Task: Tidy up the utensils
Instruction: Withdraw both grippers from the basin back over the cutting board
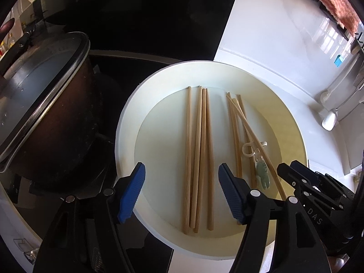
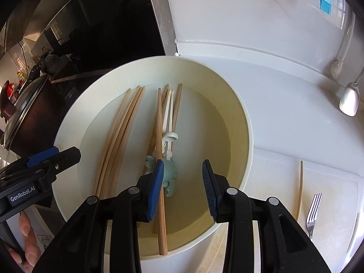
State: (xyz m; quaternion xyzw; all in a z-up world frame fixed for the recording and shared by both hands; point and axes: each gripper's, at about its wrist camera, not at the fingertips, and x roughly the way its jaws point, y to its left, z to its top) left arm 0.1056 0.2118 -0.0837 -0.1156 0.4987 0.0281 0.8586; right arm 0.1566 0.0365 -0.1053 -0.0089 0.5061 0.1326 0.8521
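Observation:
A wide white bowl holds two bunches of wooden chopsticks. The left bunch lies straight, and my left gripper hovers open above its near ends, pads apart from the sticks. The right bunch is crossed with white training chopsticks carrying a ring and a green frog. My right gripper stands open over the frog; one chopstick passes under its left finger, and nothing is pinched. Each gripper shows in the other's view.
A dark pot with a glass lid stands on the black stovetop left of the bowl. On the white counter to the right lie a metal spoon, a fork, a single chopstick and a blue brush.

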